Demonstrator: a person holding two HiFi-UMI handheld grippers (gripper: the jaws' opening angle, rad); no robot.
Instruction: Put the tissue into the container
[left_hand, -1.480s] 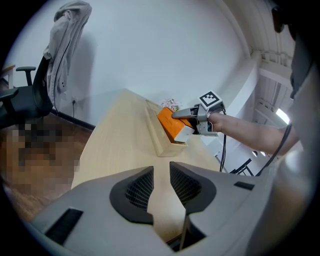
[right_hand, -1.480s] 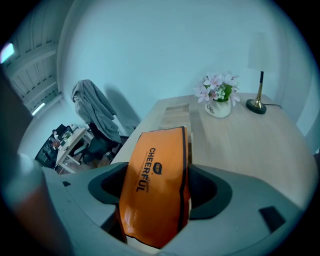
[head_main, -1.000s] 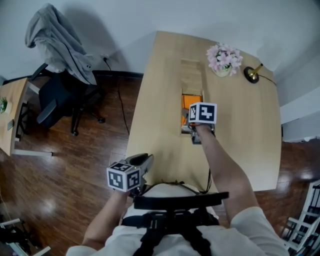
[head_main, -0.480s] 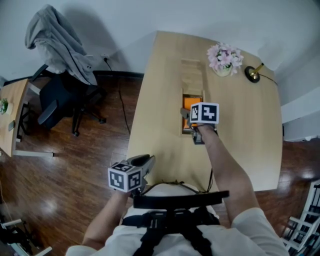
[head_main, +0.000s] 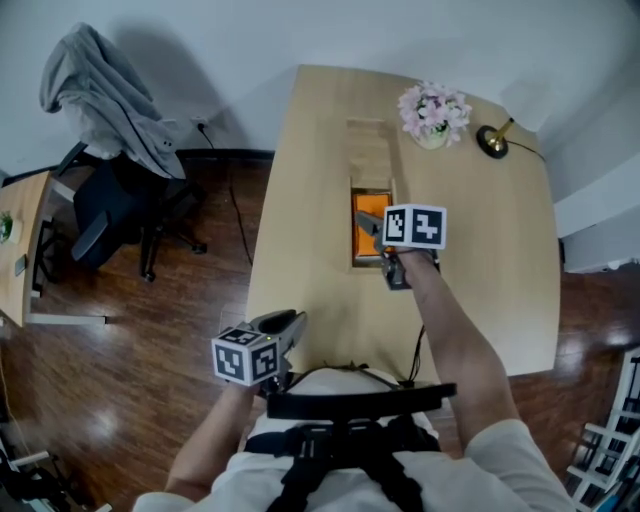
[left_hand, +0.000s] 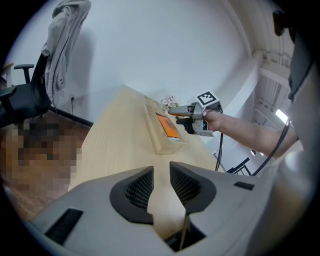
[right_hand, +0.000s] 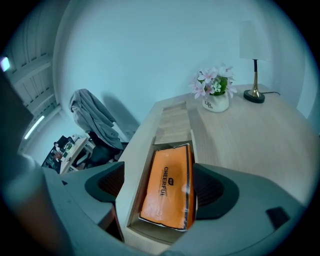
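An orange tissue pack (head_main: 368, 214) (right_hand: 167, 187) lies flat in the near end of a long wooden container (head_main: 366, 150) (right_hand: 134, 196) on the light wooden table (head_main: 480, 260). My right gripper (head_main: 376, 234) (right_hand: 159, 186) hovers just above the pack, open. Its jaws have just been opening and stand wide on either side of the pack without touching it. My left gripper (head_main: 291, 322) (left_hand: 161, 175) stays by the table's near edge, with a narrow gap and nothing between its fingers. From there the pack (left_hand: 167, 127) and the container (left_hand: 158, 137) show further along the table.
A pot of pink flowers (head_main: 432, 112) and a brass lamp base (head_main: 491, 141) stand at the table's far end. Left of the table is a black office chair (head_main: 110, 205) with a grey garment (head_main: 100, 85) draped over it, on the dark wood floor.
My right gripper has lifted slightly off the container and drawn a little toward me, so more of the orange pack shows. The left gripper has kept still.
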